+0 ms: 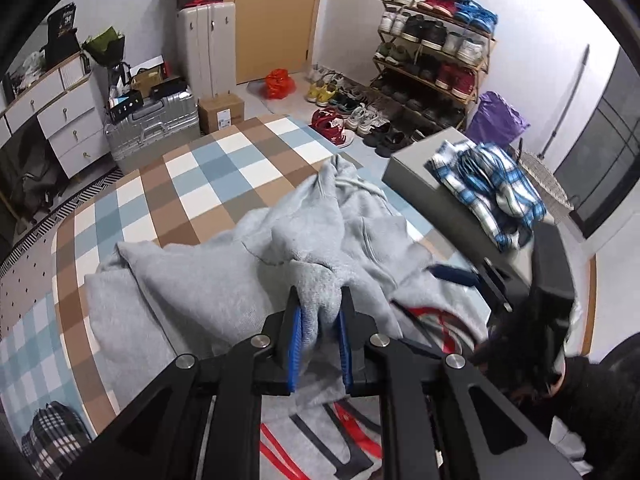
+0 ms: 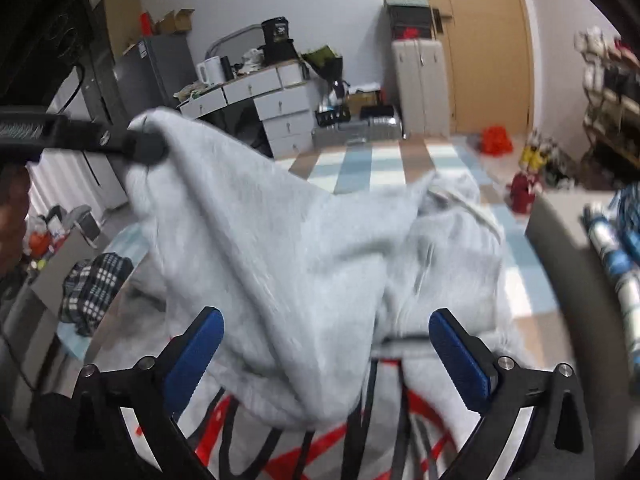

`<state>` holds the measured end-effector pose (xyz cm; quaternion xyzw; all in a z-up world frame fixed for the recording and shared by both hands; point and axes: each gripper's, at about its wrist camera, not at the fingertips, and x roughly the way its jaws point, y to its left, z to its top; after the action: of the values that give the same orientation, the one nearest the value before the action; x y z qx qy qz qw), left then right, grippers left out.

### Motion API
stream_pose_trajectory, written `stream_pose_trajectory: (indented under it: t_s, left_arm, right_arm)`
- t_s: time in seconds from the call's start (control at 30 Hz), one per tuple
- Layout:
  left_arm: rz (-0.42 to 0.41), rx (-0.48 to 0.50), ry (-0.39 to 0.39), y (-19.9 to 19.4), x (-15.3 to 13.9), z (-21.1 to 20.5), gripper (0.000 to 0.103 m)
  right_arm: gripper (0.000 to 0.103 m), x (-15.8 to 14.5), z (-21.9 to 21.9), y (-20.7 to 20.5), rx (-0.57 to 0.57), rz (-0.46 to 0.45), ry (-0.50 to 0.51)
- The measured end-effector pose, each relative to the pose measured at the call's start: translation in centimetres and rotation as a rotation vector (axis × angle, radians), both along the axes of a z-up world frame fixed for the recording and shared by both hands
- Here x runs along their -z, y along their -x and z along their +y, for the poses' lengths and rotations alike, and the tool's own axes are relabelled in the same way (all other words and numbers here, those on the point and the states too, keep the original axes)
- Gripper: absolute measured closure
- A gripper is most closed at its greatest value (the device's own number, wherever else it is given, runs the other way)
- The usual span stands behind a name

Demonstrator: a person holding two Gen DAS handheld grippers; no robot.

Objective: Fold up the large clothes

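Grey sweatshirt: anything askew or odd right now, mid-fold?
Yes. The grey sweatshirt is bunched and twisted on the checked mat, not flat. Only the left gripper pinches a fold of it; the right gripper is open with cloth loose between its fingers. The blue plaid shirt sits crumpled on the grey box.

From my right wrist view, motion blur smears the shoe rack [image 2: 608,92] and the blue plaid shirt [image 2: 616,240]. The grey sweatshirt [image 1: 248,280] runs off the lower edge, its red and black print [image 2: 304,452] unreadable to me.
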<state>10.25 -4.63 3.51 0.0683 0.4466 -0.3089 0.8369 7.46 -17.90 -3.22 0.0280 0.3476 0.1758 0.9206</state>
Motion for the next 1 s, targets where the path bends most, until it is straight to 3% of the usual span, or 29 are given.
stream_pose_trajectory:
  t_s: [0.13, 0.27, 0.33, 0.4, 0.53, 0.67, 0.77, 0.83, 0.93, 0.97, 1.0]
  left_arm:
    - [-0.010, 0.013, 0.069, 2.7, 0.6, 1.2, 0.093]
    - [-0.030, 0.031, 0.091, 5.4, 1.6, 1.4, 0.093]
    - [-0.019, 0.053, 0.084, 6.1, 2.7, 1.2, 0.093]
    - [0.003, 0.040, 0.083, 6.1, 3.8, 1.5, 0.093]
    - [0.074, -0.040, 0.170, 4.8, 4.6, 3.8, 0.093]
    - [0.022, -0.117, 0.201, 3.7, 3.4, 5.4, 0.091]
    - [0.013, -0.182, 0.240, 2.9, 3.4, 6.3, 0.091]
    - [0.050, -0.208, 0.295, 2.4, 4.1, 6.6, 0.091]
    - [0.075, -0.240, 0.335, 2.4, 5.5, 6.8, 0.091]
    - [0.083, -0.242, 0.341, 2.6, 5.9, 6.8, 0.091]
    - [0.091, -0.244, 0.351, 2.7, 6.3, 6.9, 0.091]
  right_arm:
    - [0.000, 2.9, 2.1, -1.4, 0.019, 0.073, 0.126]
    - [0.002, 4.8, -0.1, -1.5, 0.098, 0.114, 0.068]
    - [0.013, 5.5, -1.0, -1.5, 0.099, 0.156, 0.025]
    - [0.013, 5.5, -1.9, -1.3, 0.115, 0.162, 0.008]
    - [0.013, 4.2, -3.1, -0.2, 0.146, 0.130, -0.031]
    - [0.012, 0.5, -3.4, -0.1, 0.089, 0.050, -0.163]
    - [0.004, -2.4, -1.4, -1.9, 0.042, 0.035, -0.196]
    - [0.000, -3.1, 1.0, -3.7, -0.020, 0.079, -0.159]
    - [0.003, -1.8, 4.9, -6.9, -0.051, 0.208, 0.029]
    - [0.007, -0.5, 5.8, -7.4, -0.057, 0.269, 0.113]
    - [0.030, 0.4, 6.2, -7.5, -0.071, 0.307, 0.172]
